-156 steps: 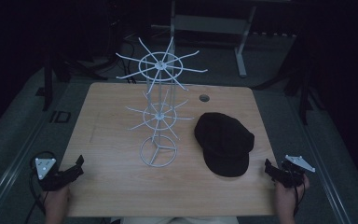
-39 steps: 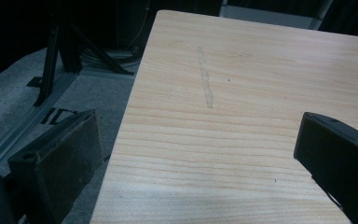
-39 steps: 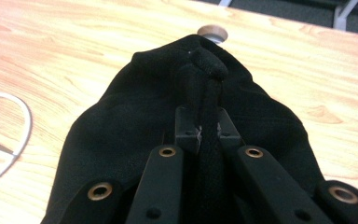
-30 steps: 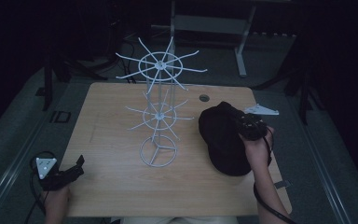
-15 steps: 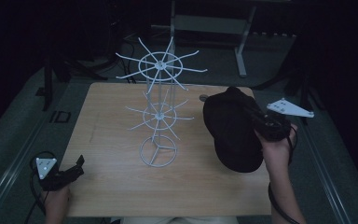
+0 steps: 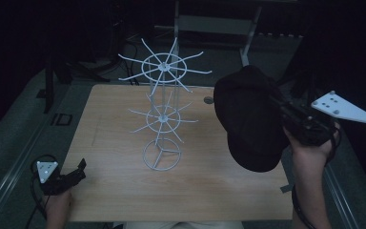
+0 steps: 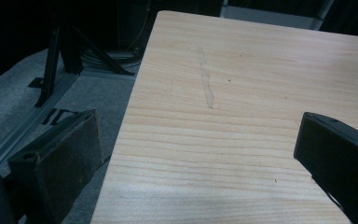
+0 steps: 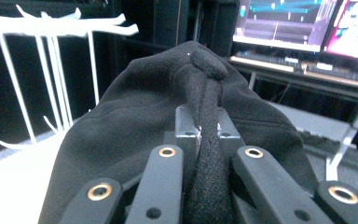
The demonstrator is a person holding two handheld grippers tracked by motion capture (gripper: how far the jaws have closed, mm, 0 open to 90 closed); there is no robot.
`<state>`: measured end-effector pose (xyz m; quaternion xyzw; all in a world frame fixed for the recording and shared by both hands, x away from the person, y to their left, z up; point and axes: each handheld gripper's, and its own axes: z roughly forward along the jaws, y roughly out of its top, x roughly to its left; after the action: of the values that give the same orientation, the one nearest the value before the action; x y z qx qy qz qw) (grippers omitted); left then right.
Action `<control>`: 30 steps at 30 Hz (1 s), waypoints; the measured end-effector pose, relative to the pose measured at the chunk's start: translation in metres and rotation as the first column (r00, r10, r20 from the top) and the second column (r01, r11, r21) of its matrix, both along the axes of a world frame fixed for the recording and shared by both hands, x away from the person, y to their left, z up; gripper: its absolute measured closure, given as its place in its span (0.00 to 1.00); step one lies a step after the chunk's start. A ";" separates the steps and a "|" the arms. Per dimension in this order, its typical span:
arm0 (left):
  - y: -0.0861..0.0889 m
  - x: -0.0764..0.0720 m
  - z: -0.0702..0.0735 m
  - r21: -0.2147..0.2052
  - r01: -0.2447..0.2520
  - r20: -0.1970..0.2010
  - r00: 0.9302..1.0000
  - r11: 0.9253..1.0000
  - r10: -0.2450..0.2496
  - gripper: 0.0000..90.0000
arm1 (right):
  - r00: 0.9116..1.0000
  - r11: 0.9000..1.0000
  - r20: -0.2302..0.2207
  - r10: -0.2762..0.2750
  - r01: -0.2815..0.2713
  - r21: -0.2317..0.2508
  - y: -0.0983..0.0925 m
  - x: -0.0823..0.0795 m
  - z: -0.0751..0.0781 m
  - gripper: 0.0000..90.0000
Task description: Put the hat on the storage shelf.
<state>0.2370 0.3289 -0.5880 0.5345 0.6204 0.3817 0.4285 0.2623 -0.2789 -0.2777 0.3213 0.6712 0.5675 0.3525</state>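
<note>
Right of the white rack point(image 6: 162, 114), the right hand-held gripper point(image 6: 286, 117) holds the black cap point(image 6: 250, 119) in the air above the bench point(image 6: 209, 191), its jaws pinched on a fold of cloth. Left of the rack, at the near bench corner, the left hand-held gripper point(image 6: 78, 171) has its jaws wide apart with nothing between them.

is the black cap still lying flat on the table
No, the black cap hangs in the air, pinched by the right gripper above the table's right side.
</note>
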 end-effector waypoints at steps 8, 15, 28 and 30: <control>0.000 0.000 0.000 0.001 -0.001 -0.002 1.000 1.000 0.001 0.02 | 0.995 0.999 0.086 0.044 -0.045 0.006 0.007 -0.023 0.029 0.94; 0.000 0.000 0.000 -0.001 0.000 -0.002 1.000 1.000 0.000 0.02 | 0.984 0.996 0.154 0.085 -0.087 0.005 0.024 -0.035 0.053 0.94; 0.000 0.000 0.000 -0.004 0.002 0.000 1.000 1.000 -0.002 0.02 | 0.959 0.974 0.169 0.228 -0.226 -0.031 0.074 -0.039 0.062 0.94; 0.000 0.000 0.000 -0.004 0.002 0.000 1.000 1.000 -0.002 0.02 | 0.956 0.968 0.154 0.250 -0.245 -0.050 0.081 -0.038 0.056 0.94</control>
<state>0.2370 0.3293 -0.5880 0.5342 0.6209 0.3799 0.4299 0.2242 -0.1976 -0.2218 0.1829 0.6844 0.6206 0.3362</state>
